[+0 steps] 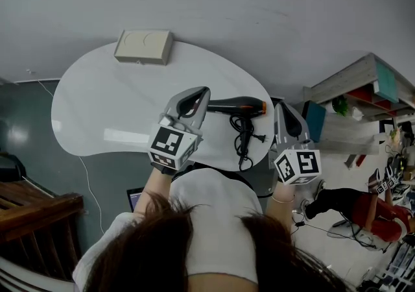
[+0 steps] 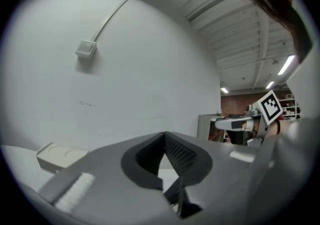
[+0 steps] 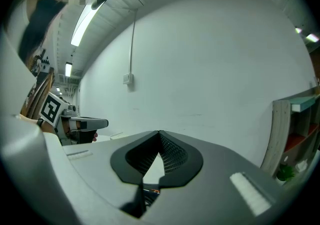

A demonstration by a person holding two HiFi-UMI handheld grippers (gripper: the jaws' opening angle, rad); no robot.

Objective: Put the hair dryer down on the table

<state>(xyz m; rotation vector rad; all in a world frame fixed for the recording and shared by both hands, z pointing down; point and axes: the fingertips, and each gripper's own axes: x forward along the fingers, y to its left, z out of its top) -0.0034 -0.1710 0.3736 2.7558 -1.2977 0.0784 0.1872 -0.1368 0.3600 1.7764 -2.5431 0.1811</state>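
A black hair dryer (image 1: 237,106) with an orange ring at its nozzle lies flat on the white table (image 1: 110,109), its black cord (image 1: 244,138) bunched in front of it. My left gripper (image 1: 202,93) hovers just left of the dryer's rear end, shut, with nothing between its fingers (image 2: 165,135). My right gripper (image 1: 282,108) is at the table's right edge, right of the nozzle, also shut and empty (image 3: 159,134). Neither gripper touches the dryer. The left gripper view looks over the table toward the wall.
A beige box (image 1: 143,46) stands at the table's far edge, also in the left gripper view (image 2: 60,156). Shelves (image 1: 363,89) stand to the right, dark wooden furniture (image 1: 32,219) at the lower left. A person in red (image 1: 363,209) sits on the floor at right.
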